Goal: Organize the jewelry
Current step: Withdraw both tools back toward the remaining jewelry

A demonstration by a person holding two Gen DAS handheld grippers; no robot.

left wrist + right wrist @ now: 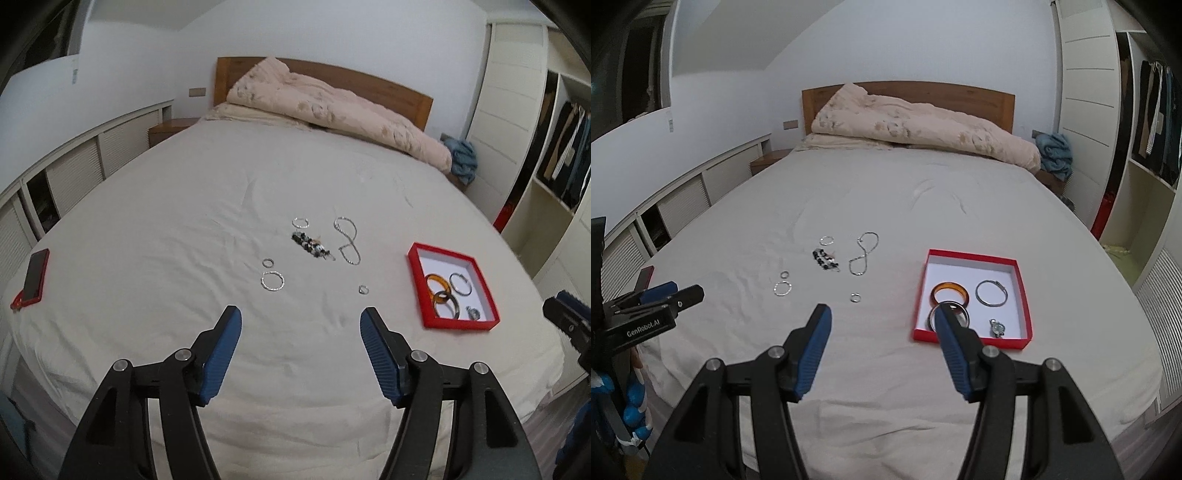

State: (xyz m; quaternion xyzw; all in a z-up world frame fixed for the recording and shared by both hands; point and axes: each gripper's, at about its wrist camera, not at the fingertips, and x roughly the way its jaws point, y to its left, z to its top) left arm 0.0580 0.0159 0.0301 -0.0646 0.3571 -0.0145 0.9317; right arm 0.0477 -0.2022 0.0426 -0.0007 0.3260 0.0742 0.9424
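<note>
Both your left gripper (301,325) and right gripper (882,323) hang with jaws apart and empty above the near bed (184,206), loose jewelry (314,245) ahead, the red tray (1026,295) holding bangles at right.

You have 1 bed (184,206) ahead, with a quilt (332,107) heaped along the headboard (369,79) at the far end. On the sheet, mid-bed: 1 chain necklace (348,240), 1 beaded bracelet (312,247) just left of it, 1 hoop (300,222) behind the bracelet, 1 small ring (268,263) with 1 larger hoop (272,281) directly before it, and 1 ring (363,289) nearer you, to the right. Well right sits 1 box (415,254) holding 3 bangles (949,291) and 1 watch (996,327). A phone (35,275) lies at your far-left bed edge.
</note>
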